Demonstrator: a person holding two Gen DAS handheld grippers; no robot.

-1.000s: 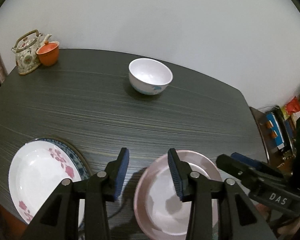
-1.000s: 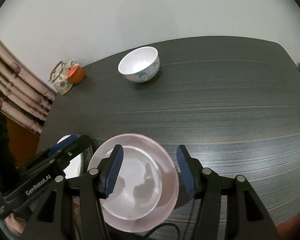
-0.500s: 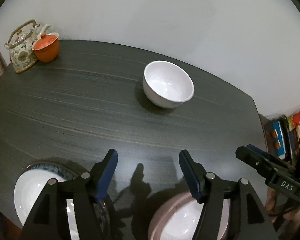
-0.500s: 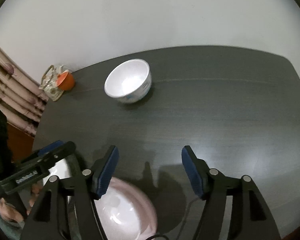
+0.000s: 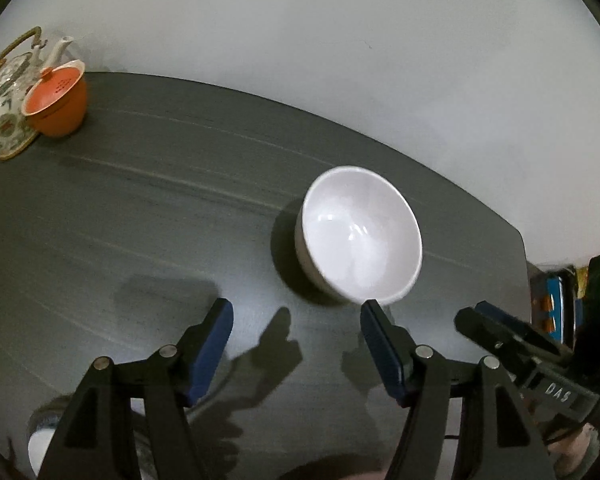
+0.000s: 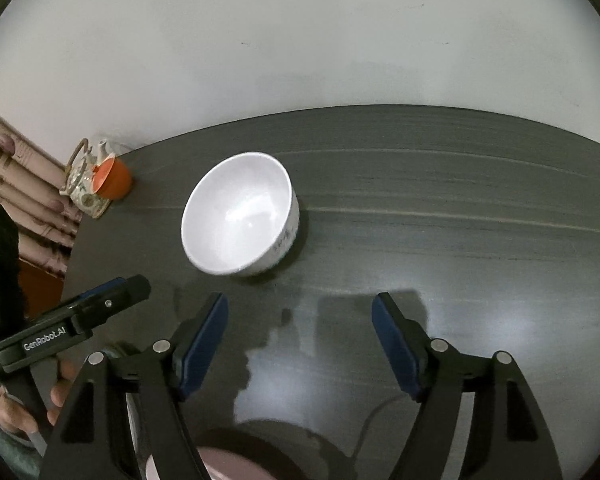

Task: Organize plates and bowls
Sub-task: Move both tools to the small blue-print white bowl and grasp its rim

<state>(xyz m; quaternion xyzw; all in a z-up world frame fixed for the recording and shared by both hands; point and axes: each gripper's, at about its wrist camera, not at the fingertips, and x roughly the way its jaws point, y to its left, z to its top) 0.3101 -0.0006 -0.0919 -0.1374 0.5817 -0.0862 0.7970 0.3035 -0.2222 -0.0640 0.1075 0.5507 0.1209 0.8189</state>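
Note:
A white bowl [image 5: 360, 236] with a blue pattern stands upright on the dark table [image 5: 140, 208]; it also shows in the right wrist view [image 6: 238, 214]. My left gripper [image 5: 296, 320] is open and empty, its right finger just short of the bowl's near rim. My right gripper [image 6: 300, 316] is open and empty, the bowl just ahead and left of it. A pink plate [image 6: 224, 466] peeks out at the bottom of the right view. The flowered white plate [image 5: 40, 440] shows only as a sliver at bottom left.
A flowered teapot [image 5: 4, 96] and an orange lidded cup [image 5: 58, 100] stand at the table's far left corner. A white wall runs behind the table. Curtains [image 6: 12, 184] hang at left. Shelved items [image 5: 560, 304] sit past the right edge.
Both grippers have moved forward over the table toward the white bowl, which now looms larger. The two plates have slid almost out of view beneath them.

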